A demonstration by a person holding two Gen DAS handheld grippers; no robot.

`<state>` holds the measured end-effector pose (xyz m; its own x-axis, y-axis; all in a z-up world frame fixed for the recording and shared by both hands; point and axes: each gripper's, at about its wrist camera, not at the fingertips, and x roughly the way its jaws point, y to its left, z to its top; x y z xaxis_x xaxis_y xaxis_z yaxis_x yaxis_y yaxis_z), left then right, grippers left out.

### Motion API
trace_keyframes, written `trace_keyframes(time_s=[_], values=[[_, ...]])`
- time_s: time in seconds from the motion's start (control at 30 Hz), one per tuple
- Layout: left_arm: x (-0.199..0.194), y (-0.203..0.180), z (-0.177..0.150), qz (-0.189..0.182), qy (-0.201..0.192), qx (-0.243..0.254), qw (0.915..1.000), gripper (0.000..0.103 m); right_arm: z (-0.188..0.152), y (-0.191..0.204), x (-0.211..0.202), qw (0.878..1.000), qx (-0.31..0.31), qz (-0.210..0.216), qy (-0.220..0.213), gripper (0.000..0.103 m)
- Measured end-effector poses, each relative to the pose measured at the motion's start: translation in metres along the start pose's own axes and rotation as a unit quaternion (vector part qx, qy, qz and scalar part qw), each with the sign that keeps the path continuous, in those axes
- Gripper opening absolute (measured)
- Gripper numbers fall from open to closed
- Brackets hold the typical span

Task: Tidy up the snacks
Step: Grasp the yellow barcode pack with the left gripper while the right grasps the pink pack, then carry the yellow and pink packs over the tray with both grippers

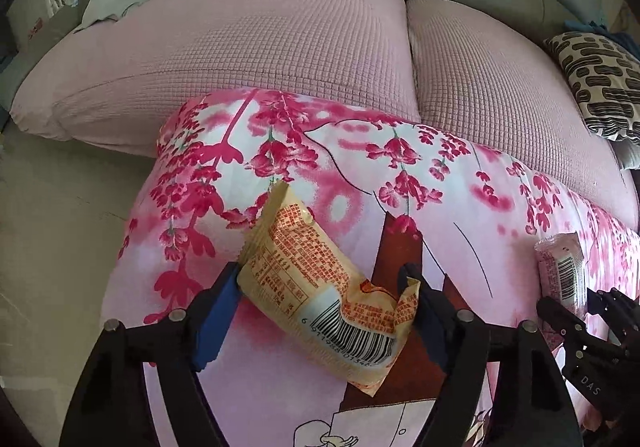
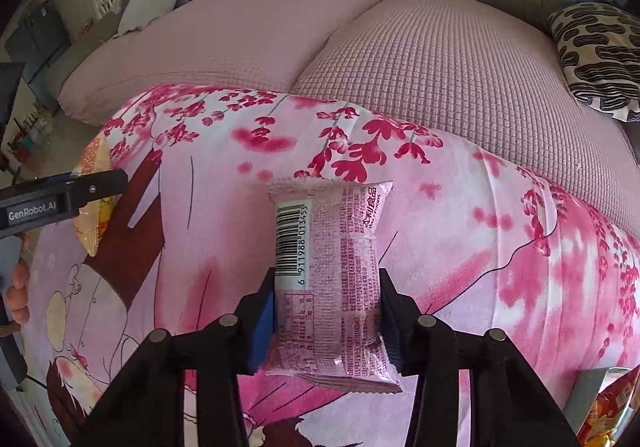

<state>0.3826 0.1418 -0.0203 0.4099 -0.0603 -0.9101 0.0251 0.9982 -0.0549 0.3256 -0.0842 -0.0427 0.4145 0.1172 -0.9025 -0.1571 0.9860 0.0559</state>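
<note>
Left wrist view: the left gripper (image 1: 324, 301) has its fingers (image 1: 218, 311) pressed against both ends of a yellow packet (image 1: 320, 295), about half open around it. In the right wrist view, the right gripper (image 2: 328, 311) is closed narrowly on a pink packet (image 2: 332, 279), which reaches forward past the fingertips over the floral cloth (image 2: 480, 247). Both snacks look gripped but not yet sorted, so the task seems early. No clear container shows; something grey with an orange packet (image 2: 612, 403) sits far right of the fingers.
</note>
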Motion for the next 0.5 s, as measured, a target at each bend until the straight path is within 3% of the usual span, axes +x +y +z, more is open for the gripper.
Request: trace_keyframes(time_s=[0.07,0.27,0.5], values=[[-0.005,0.0,-0.005,-0.003,-0.005,-0.005,1.0,0.074,-0.004,-0.002,-0.003,1.0,0.001,0.005,-0.001,0.041],[-0.024,-0.013,-0.034,-0.017,-0.023,-0.027,0.9992,0.069,-0.022,-0.011,-0.021,1.0,0.013,0.017,-0.016,0.04],[-0.071,-0.049,-0.083,-0.046,-0.078,-0.058,0.9942,0.069,-0.059,-0.022,-0.069,0.998,0.034,0.009,-0.045,0.04]])
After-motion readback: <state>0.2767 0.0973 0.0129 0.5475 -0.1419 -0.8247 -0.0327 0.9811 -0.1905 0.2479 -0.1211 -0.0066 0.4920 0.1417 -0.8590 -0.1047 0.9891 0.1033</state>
